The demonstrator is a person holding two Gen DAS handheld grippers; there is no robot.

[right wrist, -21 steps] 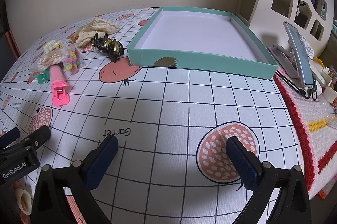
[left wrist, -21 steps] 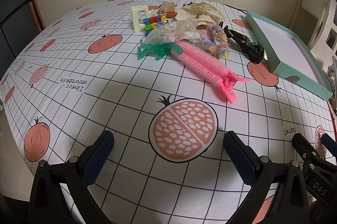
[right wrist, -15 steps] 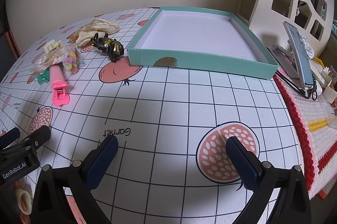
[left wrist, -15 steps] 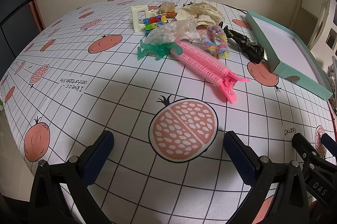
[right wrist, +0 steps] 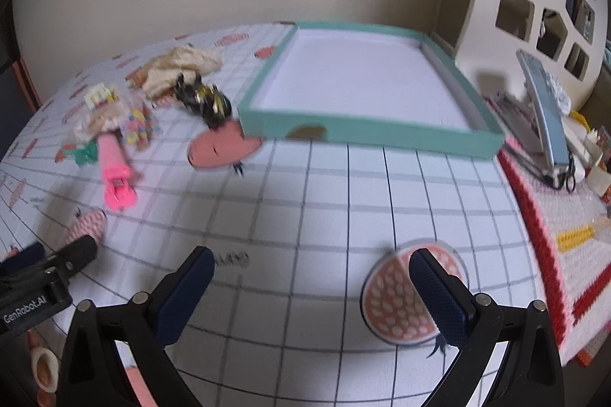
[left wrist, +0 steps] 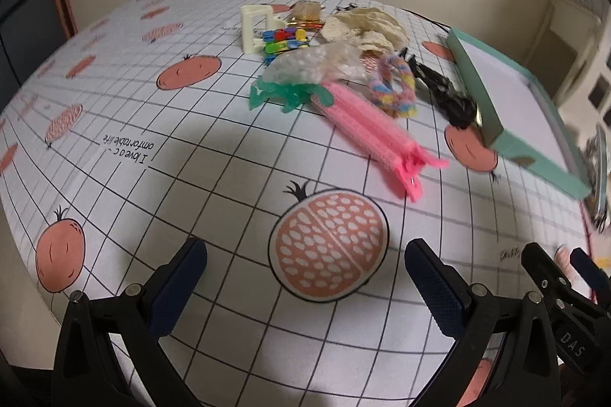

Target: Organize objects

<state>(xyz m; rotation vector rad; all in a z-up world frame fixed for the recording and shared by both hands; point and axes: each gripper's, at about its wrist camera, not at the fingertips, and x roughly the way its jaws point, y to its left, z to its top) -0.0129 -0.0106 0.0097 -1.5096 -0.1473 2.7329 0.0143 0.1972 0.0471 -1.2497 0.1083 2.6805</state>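
A heap of hair accessories lies mid-table: a long pink clip point(left wrist: 370, 124), a green claw clip point(left wrist: 286, 93), a clear bag of white beads point(left wrist: 317, 65), a rainbow scrunchie point(left wrist: 393, 86), a black and gold clip point(left wrist: 450, 97), cream lace point(left wrist: 366, 25), a cream claw clip point(left wrist: 254, 28) and small coloured clips point(left wrist: 284, 38). The teal box point(right wrist: 382, 133), white inside, holds nothing. My left gripper point(left wrist: 305, 254) hovers open over a pomegranate print, short of the heap. My right gripper point(right wrist: 311, 258) hovers open in front of the box. The pink clip point(right wrist: 114, 170) lies to its left.
The patterned tablecloth point(left wrist: 114, 101) has a front edge just below both grippers. Right of the box are a crocheted mat point(right wrist: 553, 254), a phone on a stand point(right wrist: 546, 124) and a white cubby shelf point(right wrist: 534, 5). A wall rises behind the table.
Both views are now blurred with motion. The box and the heap sit slightly lower and larger in the frames, so both grippers have moved a little forward. Both stay open.
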